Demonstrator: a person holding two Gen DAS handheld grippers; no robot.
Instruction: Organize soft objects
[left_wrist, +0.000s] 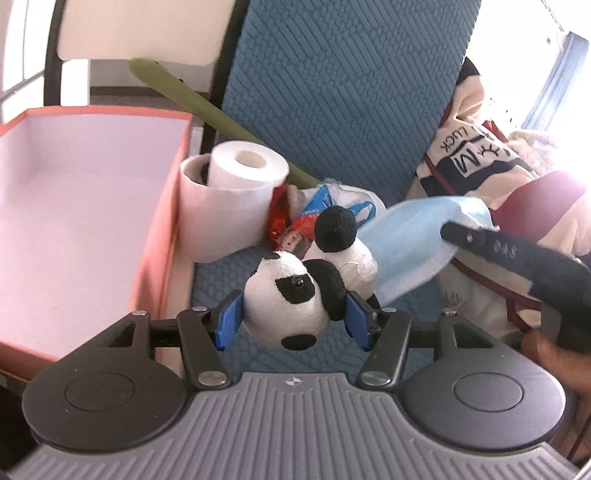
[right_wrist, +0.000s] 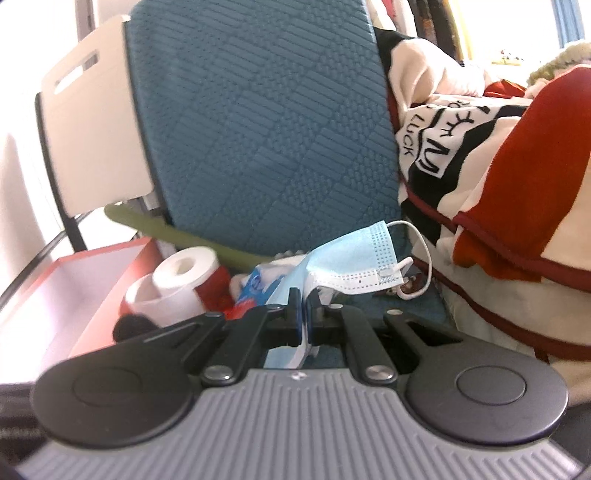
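The left tool (left_wrist: 293, 317) held the panda (left_wrist: 291, 299) by its head, blue pads pressed on either side, the toy lifted clear of the blue mat (left_wrist: 332, 92). The right tool (right_wrist: 303, 306) was clamped narrow on the mask (right_wrist: 354, 258), which draped loose past the pads with its ear loop (right_wrist: 424, 251) dangling. The red box (left_wrist: 74, 184) stood open just left of the panda, beside two paper rolls (left_wrist: 229, 195).

Judging from this, both soft things were bound for the box. To do it well, the panda would best go first: carry it over the near rim, high enough that the hanging body clears the wall, lower it to the floor of the box, then open wide. The grip sat on a plush head that gives, so a quick swing could let it slip. The mask should follow once the left tool was out of the way; its loop might snag on the rolls or the wrappers (left_wrist: 325, 206) behind them, so lift it well clear before crossing.
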